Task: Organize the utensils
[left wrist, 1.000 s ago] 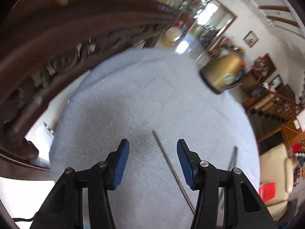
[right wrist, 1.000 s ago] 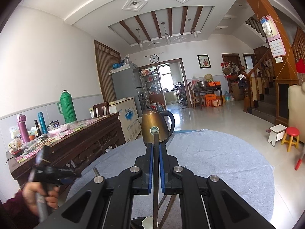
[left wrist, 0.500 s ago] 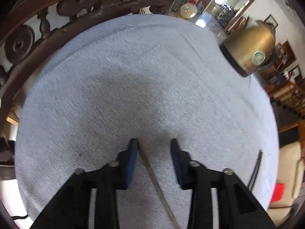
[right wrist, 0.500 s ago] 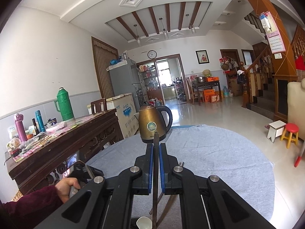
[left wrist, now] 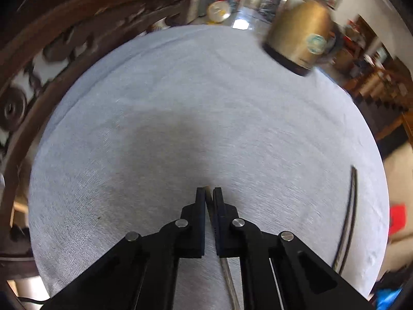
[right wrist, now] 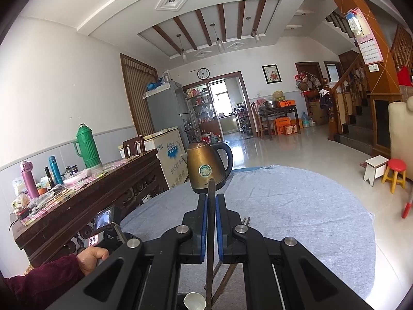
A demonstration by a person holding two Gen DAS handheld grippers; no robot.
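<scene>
Left wrist view, table (left wrist: 160, 118): round, grey cloth; gold kettle (left wrist: 299, 33) at its far edge.
Left gripper (left wrist: 209, 192): jaws have just closed, clamped on a thin chopstick (left wrist: 228, 276) lying well short of the kettle.
Right gripper (right wrist: 211, 199): clenched on a dark chopstick (right wrist: 211, 222), tip toward the kettle.
Handling: likely light, stiff, slippery; hold near the end.
Hidden: chopstick lengths pass under the jaws; a white piece at the right view's bottom edge is cut off.

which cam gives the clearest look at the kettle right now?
Right wrist. The brass-coloured kettle stands upright on the grey cloth, sharp, with lid, handle and round badge all visible; only the chopstick held in the right gripper crosses its base. The left wrist view shows it near the top edge, tilted, distorted and motion-blurred.
</scene>
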